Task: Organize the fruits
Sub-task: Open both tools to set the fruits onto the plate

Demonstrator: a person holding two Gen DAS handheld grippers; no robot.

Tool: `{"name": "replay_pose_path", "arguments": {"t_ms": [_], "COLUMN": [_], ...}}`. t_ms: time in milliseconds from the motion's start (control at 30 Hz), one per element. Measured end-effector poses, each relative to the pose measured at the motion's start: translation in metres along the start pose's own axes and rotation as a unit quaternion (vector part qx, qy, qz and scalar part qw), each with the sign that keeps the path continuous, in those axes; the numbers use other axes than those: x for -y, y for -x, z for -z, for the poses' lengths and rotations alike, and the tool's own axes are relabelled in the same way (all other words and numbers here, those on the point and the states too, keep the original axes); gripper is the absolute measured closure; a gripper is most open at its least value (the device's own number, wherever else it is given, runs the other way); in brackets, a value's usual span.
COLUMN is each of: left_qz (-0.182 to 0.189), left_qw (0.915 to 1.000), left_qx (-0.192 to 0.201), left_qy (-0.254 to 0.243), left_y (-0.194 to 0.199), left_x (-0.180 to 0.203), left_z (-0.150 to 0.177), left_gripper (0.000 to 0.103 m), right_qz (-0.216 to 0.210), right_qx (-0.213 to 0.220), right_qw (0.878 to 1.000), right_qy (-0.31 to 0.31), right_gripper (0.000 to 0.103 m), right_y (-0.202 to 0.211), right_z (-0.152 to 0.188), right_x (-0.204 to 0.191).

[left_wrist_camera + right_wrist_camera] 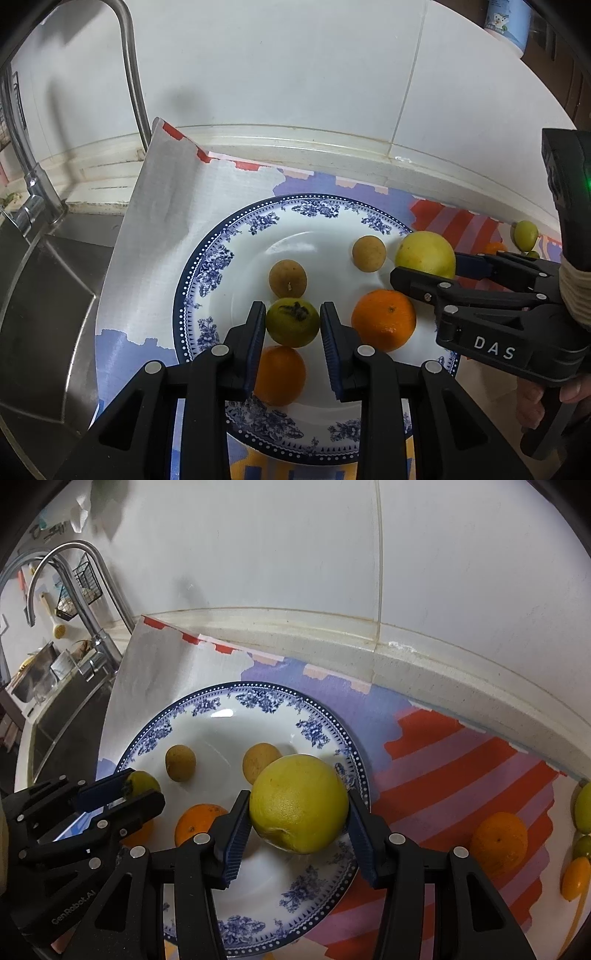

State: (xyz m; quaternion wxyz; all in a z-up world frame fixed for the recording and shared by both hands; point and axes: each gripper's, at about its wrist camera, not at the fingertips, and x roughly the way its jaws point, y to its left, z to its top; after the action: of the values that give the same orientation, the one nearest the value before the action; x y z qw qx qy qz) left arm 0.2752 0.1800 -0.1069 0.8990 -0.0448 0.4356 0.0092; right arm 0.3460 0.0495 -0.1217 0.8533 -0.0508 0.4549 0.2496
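Blue-and-white floral plate point(207, 266) sits on a patterned mat point(147, 221) on the counter, just right of the steel sink point(48, 295). On the plate: two small brown round fruits point(288, 278) mid-plate, one orange point(384, 319) right of centre, another orange point(280, 374) at the near edge.

Left gripper point(293, 325) clamps a small green citrus point(293, 323) with a dark stem patch, both blue pads pressing its sides, over the plate's near part. Right gripper point(299, 819) is closed on a large yellow citrus point(299, 805), pads on both flanks, at the plate's right rim.

Off the plate, far right on the mat: loose orange point(498, 842), green fruits point(583, 808), and a small orange-yellow one point(576, 877). Faucet point(129, 74) far left, white tiled wall behind.
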Motion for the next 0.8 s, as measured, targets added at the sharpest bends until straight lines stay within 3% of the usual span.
{"name": "replay_pose_path", "arguments": {"t_ms": [400, 800], "left_qz": [-0.002, 0.006], "left_qw": [0.9997, 0.9972], "left_qx": [0.023, 0.073], "left_qy": [-0.002, -0.016], "left_y": [0.023, 0.081], "left_x": [0.005, 0.027], "left_z": [0.001, 0.007], "left_gripper": [0.068, 0.055], "right_qz": [-0.002, 0.032], "right_qx": [0.023, 0.084], "right_qw": [1.0, 0.996], "right_qy": [0.0, 0.002], "right_gripper": [0.043, 0.042], "right_y": [0.02, 0.088], "right_z": [0.0, 0.023], "right_x": [-0.001, -0.003]}}
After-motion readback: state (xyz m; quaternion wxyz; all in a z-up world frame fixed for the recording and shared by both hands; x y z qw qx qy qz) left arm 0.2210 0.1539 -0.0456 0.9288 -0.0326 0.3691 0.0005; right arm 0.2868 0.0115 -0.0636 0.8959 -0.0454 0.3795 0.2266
